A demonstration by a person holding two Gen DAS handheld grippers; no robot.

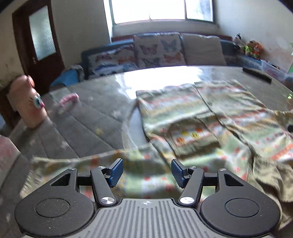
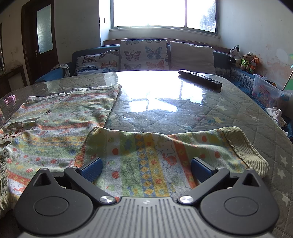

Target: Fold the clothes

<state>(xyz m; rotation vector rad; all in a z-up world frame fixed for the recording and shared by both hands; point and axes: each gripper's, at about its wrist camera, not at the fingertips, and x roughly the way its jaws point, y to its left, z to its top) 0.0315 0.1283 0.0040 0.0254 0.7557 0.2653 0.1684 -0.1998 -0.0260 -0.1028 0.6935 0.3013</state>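
- Patterned child's garment (image 2: 55, 128) lies spread on the counter (image 2: 201, 117), which has a quilted grey cloth under a glossy clear cover; it is striped in green, orange and yellow with small cartoon prints and buttons down its front.
- One sleeve (image 2: 155, 152) with a ribbed olive cuff (image 2: 243, 146) stretches across just ahead of the right gripper (image 2: 146, 170), whose blue-padded jaws stand wide apart over the fabric, holding nothing.
- Left gripper (image 1: 146, 172) hovers over the garment's near edge, jaws likewise parted and empty; this view is motion-blurred.
- Black remote control (image 2: 200, 78) rests on the far right of the counter, well apart from the garment.
- Pink bottle with a cartoon eye (image 1: 27, 102) stands at the counter's left side.
- Beyond the counter: a sofa with butterfly cushions (image 2: 142, 55) under a bright window (image 2: 164, 12).
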